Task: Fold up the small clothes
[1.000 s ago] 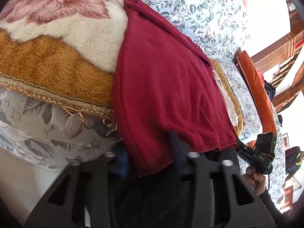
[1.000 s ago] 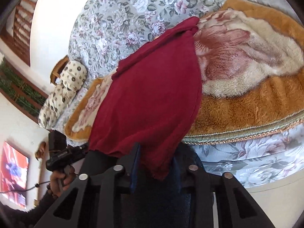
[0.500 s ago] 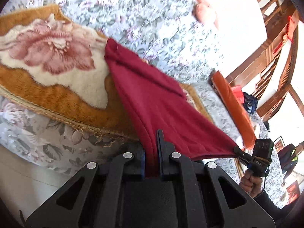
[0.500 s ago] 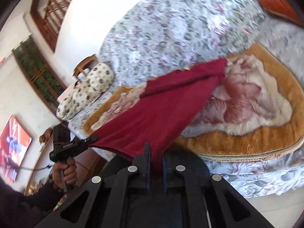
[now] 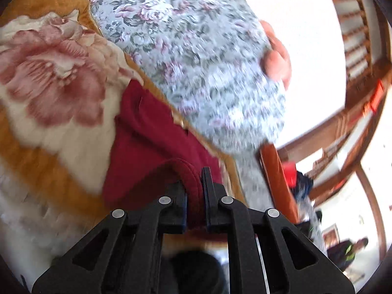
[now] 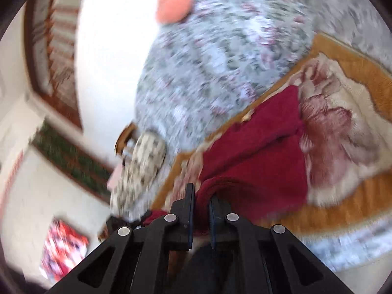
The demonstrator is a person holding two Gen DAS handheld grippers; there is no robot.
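Observation:
A dark red garment (image 5: pixel 147 137) lies on the plush orange and cream flowered blanket (image 5: pixel 49 78) that covers the sofa seat. Its near hem is lifted off the seat and curls back over the rest of the cloth. My left gripper (image 5: pixel 194 183) is shut on one near corner of that hem. The same red garment (image 6: pixel 257 152) shows in the right wrist view, with my right gripper (image 6: pixel 202 196) shut on its other near corner. Both views are blurred by motion. The far edge of the garment rests against the sofa's back.
A grey floral sofa back (image 5: pixel 196 56) rises behind the seat, with a peach cushion (image 6: pixel 175 1) on top. A spotted pillow (image 6: pixel 139 169) lies at the sofa's left end, an orange armrest (image 5: pixel 276 178) at the right. A wooden staircase (image 5: pixel 362 56) stands beyond.
Both grippers closed on the garment's near hem and rose, lifting it off the sofa's front edge and carrying it toward the sofa back. The cloth now bends over itself.

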